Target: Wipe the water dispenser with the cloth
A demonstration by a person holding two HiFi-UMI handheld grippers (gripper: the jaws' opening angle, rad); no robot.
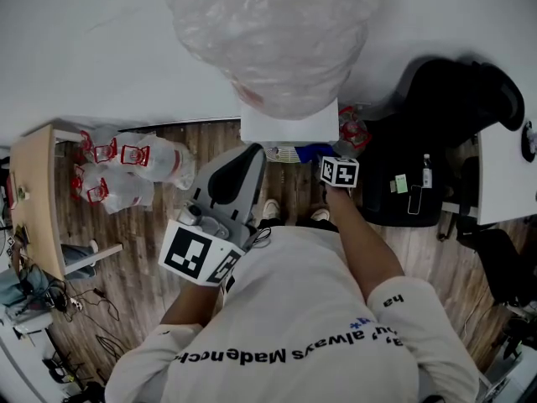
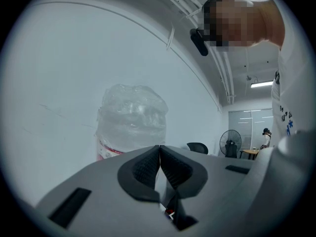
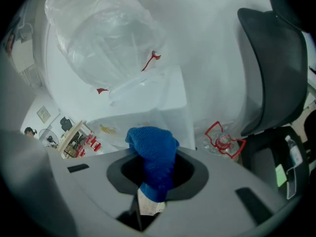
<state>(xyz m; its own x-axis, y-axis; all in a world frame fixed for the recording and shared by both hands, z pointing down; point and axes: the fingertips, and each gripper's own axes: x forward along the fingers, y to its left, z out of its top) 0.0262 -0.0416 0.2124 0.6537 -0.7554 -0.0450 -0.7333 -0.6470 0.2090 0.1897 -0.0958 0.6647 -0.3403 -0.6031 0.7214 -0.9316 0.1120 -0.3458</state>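
The white water dispenser [image 1: 289, 124] stands against the wall, with a big plastic-wrapped water bottle [image 1: 268, 32] on top. In the right gripper view my right gripper [image 3: 157, 168] is shut on a blue cloth [image 3: 154, 154] that bunches up out of the jaws. It sits just in front of the dispenser's white body [image 3: 158, 102], under the bottle [image 3: 106, 38]. From the head view only its marker cube [image 1: 340, 171] shows. My left gripper [image 1: 250, 156] is shut and holds nothing, raised beside the dispenser's front left corner. The left gripper view has the left gripper [image 2: 159, 152] aimed up at the bottle [image 2: 132, 120].
A black office chair [image 1: 457, 99] stands right of the dispenser, with a white desk [image 1: 503, 179] beyond it. Several spare water bottles with red handles [image 1: 117, 170] lie on the wooden floor at left, next to a wooden table [image 1: 33, 200]. One more bottle [image 3: 224, 139] lies by the dispenser's base.
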